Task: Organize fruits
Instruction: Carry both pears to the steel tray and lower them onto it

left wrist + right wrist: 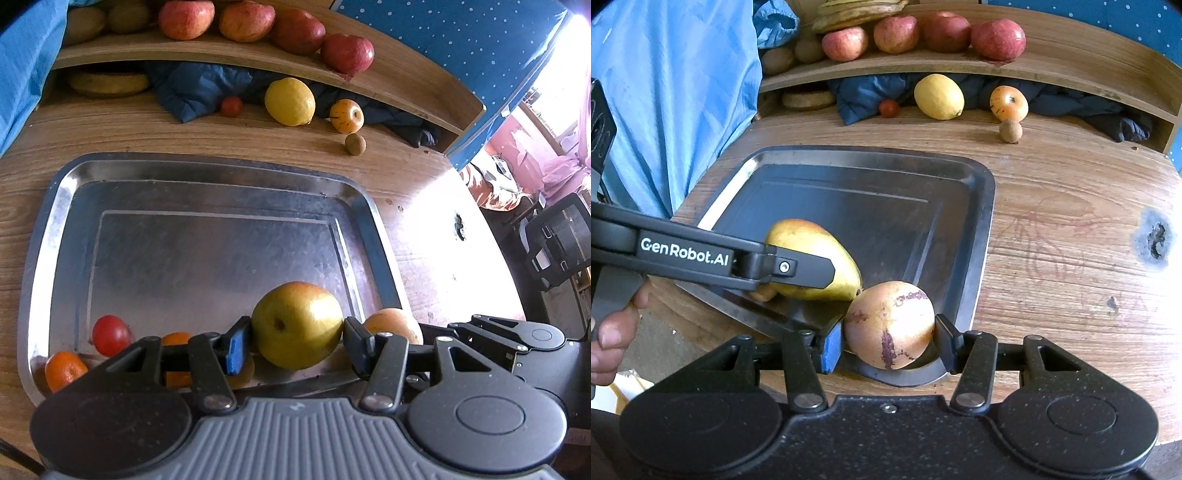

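Left gripper (297, 341) clamps the yellow-green fruit (297, 325) at lower centre; right gripper (888, 345) clamps the purple-streaked fruit (889, 325). Advise releasing both low over the tray (207, 168), the 2 fruits apart.

The only writing I can read is the white brand "GenRobot.AI" printed along the black arm of my left gripper (812, 271), which reaches in up and to the left of my right-hand jaws.
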The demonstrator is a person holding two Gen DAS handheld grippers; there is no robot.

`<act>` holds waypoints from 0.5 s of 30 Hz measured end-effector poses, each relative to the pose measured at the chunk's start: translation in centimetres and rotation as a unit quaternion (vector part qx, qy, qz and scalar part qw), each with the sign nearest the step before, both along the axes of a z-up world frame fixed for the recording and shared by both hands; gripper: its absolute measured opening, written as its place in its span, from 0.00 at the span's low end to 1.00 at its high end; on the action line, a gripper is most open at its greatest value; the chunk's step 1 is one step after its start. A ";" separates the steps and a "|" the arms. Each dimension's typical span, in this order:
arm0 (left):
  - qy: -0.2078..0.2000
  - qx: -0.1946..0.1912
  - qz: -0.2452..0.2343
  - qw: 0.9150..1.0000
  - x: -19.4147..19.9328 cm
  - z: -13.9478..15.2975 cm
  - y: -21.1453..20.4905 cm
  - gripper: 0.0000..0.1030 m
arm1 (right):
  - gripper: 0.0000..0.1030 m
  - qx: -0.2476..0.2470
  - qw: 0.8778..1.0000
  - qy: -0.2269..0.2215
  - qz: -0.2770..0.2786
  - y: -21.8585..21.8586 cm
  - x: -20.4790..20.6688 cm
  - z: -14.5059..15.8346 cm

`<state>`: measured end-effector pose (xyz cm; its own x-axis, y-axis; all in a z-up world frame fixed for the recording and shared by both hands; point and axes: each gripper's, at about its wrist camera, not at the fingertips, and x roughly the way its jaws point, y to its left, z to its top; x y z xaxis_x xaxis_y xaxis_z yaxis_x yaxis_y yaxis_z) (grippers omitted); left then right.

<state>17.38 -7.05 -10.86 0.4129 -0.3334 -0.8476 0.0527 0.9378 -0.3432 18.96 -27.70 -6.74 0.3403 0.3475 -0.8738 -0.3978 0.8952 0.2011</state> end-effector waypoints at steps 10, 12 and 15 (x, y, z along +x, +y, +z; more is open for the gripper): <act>-0.018 0.014 -0.001 1.000 -0.5 1.1 0.7 0.57 | 0.55 -0.002 1.000 -0.006 0.003 0.4 0.0 0.0; -0.022 0.013 -0.002 1.000 -0.6 1.4 0.9 0.59 | 0.59 -0.002 1.000 -0.007 0.003 0.5 0.1 0.1; -0.025 0.018 0.001 1.000 -0.9 1.9 1.1 0.65 | 0.64 0.000 1.000 -0.013 0.005 0.6 0.0 0.6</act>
<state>16.47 -5.94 -8.97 0.4556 -0.3018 -0.8375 0.0664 0.9497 -0.3061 18.96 -27.08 -6.18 0.3596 0.3507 -0.8647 -0.4122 0.8911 0.1900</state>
